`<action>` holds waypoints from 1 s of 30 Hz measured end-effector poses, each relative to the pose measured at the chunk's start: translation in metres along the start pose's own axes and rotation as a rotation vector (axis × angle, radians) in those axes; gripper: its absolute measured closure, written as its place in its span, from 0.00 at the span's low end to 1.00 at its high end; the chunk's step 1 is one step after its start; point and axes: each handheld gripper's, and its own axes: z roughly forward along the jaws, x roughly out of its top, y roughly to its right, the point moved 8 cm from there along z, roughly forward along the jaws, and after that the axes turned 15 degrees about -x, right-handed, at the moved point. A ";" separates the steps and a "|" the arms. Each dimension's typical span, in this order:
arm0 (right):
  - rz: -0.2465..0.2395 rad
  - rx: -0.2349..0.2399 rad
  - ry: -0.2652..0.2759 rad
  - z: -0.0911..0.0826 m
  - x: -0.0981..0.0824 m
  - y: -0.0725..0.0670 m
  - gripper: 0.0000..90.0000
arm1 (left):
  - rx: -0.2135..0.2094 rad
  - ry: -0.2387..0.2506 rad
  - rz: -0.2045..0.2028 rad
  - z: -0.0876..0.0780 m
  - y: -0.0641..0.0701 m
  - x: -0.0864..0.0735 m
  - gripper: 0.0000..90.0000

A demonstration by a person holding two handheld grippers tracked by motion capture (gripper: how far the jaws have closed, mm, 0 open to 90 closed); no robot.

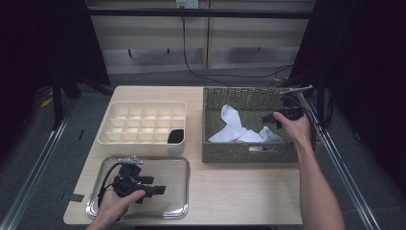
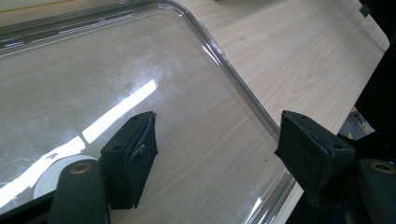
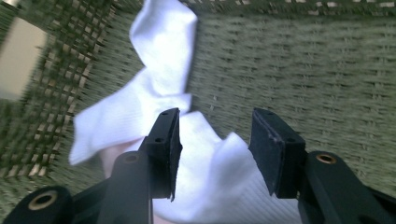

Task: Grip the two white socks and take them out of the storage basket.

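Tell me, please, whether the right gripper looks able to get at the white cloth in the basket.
Probably yes: the right gripper is inside the basket, jaws apart over the white cloth, with nothing between.

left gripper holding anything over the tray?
No, the left gripper stands open above the clear tray, with bare tray surface between its jaws.

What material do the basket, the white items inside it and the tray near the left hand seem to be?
Basket: woven fibre, perhaps seagrass, olive and matt; its weave is visible. White items: soft ribbed fabric, probably socks; they fold limply. Tray: metal probably, polished; it mirrors light.
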 end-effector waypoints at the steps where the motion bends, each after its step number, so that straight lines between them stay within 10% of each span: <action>1: -0.004 0.000 -0.010 0.002 -0.001 0.000 0.61 | 0.000 -0.001 0.000 0.000 0.000 0.000 0.31; 30: -0.021 -0.061 -0.205 0.027 -0.003 0.005 0.62 | 0.016 0.018 -0.006 -0.003 -0.010 0.003 0.29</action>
